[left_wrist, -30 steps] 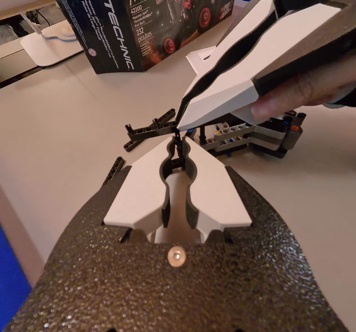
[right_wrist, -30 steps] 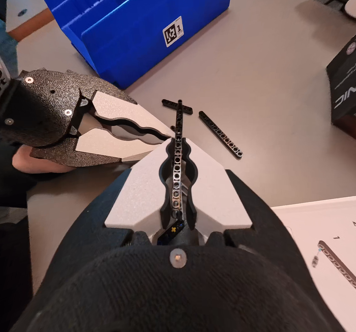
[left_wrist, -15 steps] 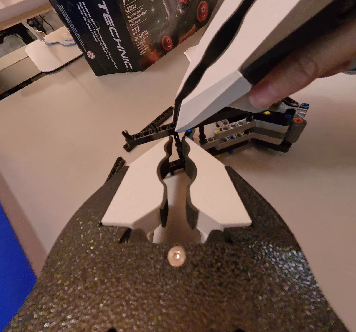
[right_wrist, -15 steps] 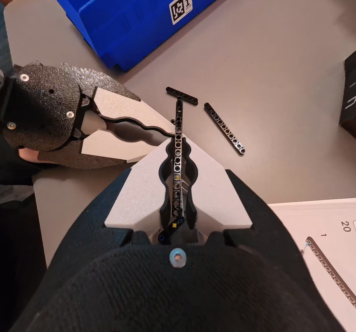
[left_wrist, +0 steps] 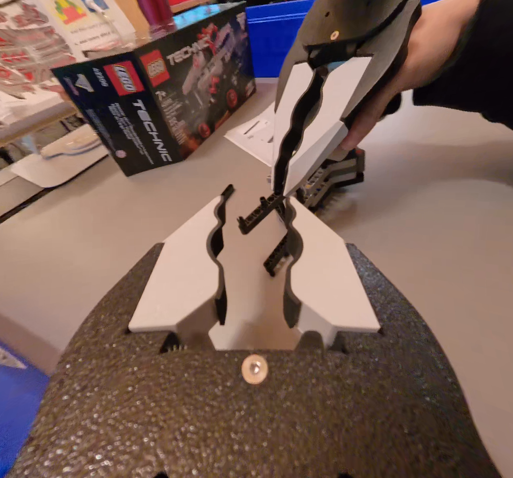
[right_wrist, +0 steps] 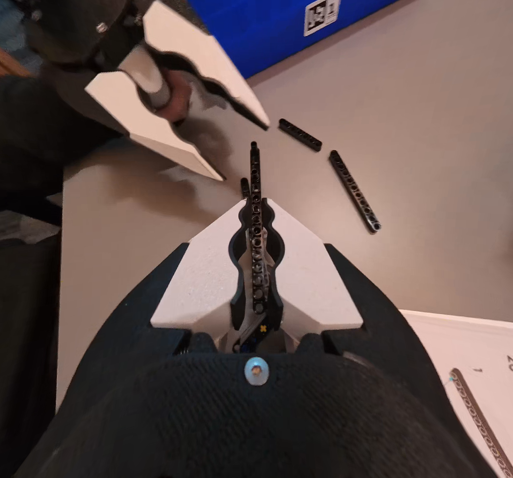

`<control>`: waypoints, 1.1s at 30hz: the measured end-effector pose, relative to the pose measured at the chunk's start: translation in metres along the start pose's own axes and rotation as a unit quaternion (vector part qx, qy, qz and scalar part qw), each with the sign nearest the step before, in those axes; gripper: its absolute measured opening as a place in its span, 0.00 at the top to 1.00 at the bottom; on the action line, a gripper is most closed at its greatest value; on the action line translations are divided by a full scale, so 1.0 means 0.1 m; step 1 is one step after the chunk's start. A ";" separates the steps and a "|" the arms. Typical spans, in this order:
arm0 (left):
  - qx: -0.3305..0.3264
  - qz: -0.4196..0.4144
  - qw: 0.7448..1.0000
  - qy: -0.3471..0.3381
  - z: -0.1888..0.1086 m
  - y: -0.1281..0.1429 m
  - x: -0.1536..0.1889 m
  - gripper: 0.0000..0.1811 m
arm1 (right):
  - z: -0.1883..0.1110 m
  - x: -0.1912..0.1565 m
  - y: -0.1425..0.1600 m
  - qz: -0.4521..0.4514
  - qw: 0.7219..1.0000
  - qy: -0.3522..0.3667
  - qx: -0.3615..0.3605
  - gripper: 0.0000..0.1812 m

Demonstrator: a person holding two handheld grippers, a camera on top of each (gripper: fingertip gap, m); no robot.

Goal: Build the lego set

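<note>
Left claw (left_wrist: pixel 254 206) has let go and spread wide.
Right claw (right_wrist: pixel 256 201) clamps long black beam (right_wrist: pixel 256 214); two loose beams (right_wrist: pixel 354 191) on counter (right_wrist: pixel 416 131) at 1 o'clock.

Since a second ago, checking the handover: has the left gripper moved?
Yes. The left gripper has opened its jaws and drawn back up-left from the black beam, toward the blue bin.

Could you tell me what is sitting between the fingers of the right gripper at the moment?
The right gripper is shut on a long black holed beam, which sticks out past the fingertips. Deeper inside, a dark part with a yellow cross shows; the rest there is covered.
</note>
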State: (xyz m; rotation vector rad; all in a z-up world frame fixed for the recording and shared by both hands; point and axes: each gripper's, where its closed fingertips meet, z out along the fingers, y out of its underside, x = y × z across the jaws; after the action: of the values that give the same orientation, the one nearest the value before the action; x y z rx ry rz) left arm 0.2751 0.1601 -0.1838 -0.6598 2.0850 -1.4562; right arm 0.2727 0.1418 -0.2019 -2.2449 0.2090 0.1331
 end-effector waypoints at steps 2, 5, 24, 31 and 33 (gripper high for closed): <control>-0.016 0.000 0.999 0.043 0.01 0.06 0.12 0.75 | -0.02 -0.16 0.04 -0.046 0.999 -0.026 -0.002 0.97; -0.033 -0.001 0.994 0.104 0.03 0.17 0.30 0.84 | -0.04 -0.27 0.09 -0.080 0.996 -0.033 -0.006 0.97; -0.050 -0.035 0.980 0.190 0.11 0.15 0.62 0.97 | -0.17 -0.33 0.23 -0.136 0.990 -0.043 -0.011 0.96; -0.053 -0.062 0.976 0.204 0.10 0.15 0.63 0.97 | -0.38 -0.32 0.24 -0.141 0.989 -0.047 -0.005 0.96; -0.054 -0.069 0.975 0.206 0.10 0.15 0.62 0.97 | -0.37 -0.33 0.24 -0.144 0.988 -0.054 -0.005 0.99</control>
State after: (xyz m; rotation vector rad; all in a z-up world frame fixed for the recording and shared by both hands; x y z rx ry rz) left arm 0.2334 0.1172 -0.2094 -0.5913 2.4904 -1.6794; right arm 0.2361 0.1010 -0.1914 -2.2438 -0.1745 0.0991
